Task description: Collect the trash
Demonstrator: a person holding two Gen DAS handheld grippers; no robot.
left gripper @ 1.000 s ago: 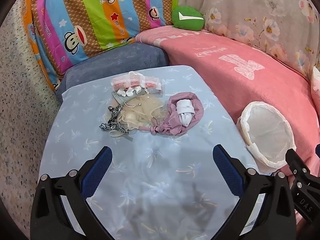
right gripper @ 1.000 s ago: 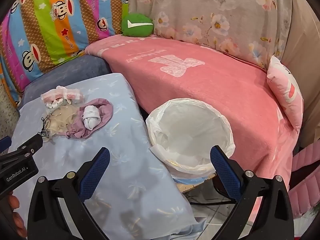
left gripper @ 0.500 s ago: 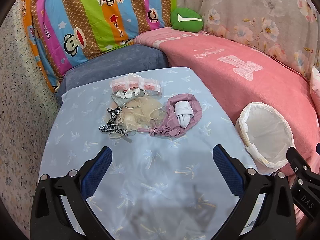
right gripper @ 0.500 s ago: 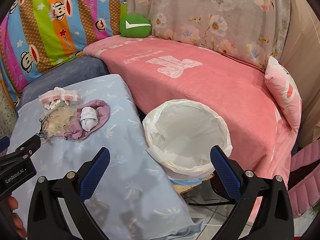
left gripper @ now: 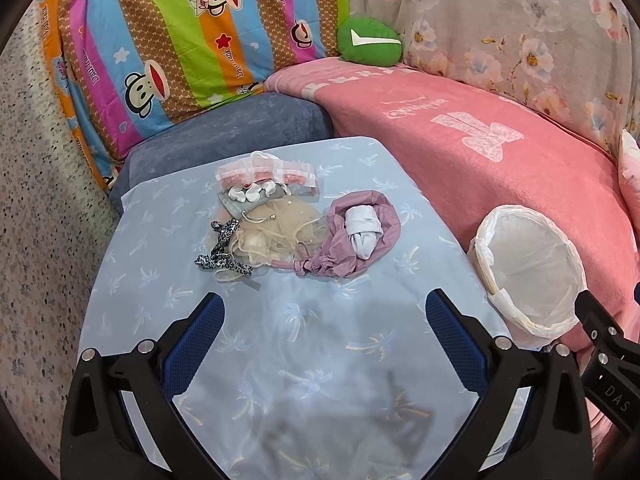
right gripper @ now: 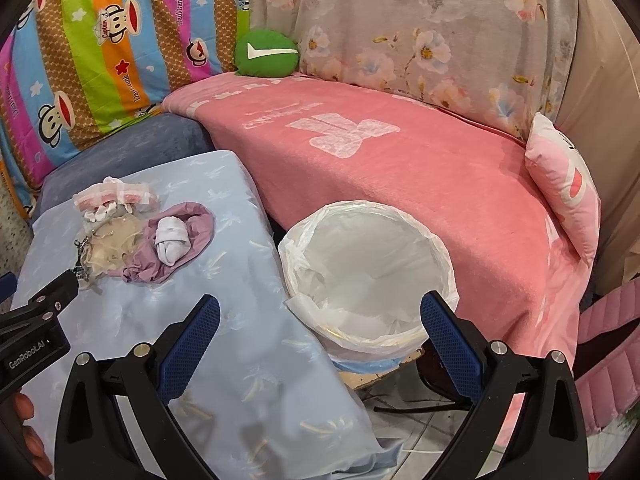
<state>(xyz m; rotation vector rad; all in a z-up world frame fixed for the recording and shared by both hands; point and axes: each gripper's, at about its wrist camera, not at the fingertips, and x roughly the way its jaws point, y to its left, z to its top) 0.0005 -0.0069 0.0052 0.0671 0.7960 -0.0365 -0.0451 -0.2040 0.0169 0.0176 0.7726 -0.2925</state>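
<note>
Both grippers are being drawn back from the work: compared with one second ago, the trash pile [left gripper: 296,228] is being seen slightly farther up and smaller in the left wrist view, and more of the table [left gripper: 304,360] is being exposed below it. The left gripper [left gripper: 324,340] is being held with its fingers wide and nothing between them, the pile lying at 12 o'clock from it, well apart. The right gripper [right gripper: 320,340] is likewise being held wide and empty, with the lined bin [right gripper: 436,248] at 12 to 1 o'clock just beyond its fingers and the pile [right gripper: 144,240] at 10 o'clock. The pile is being left untouched on the table: a purple bag [left gripper: 360,236] holding a white roll [left gripper: 362,228], a beige mesh piece [left gripper: 276,232], a patterned ribbon [left gripper: 222,256] and pink packets [left gripper: 266,174]. The bin liner is being seen with nothing in it, so collection is judged not yet begun. A forward reach by the left gripper toward the pile is judged to be the next requirement.
</note>
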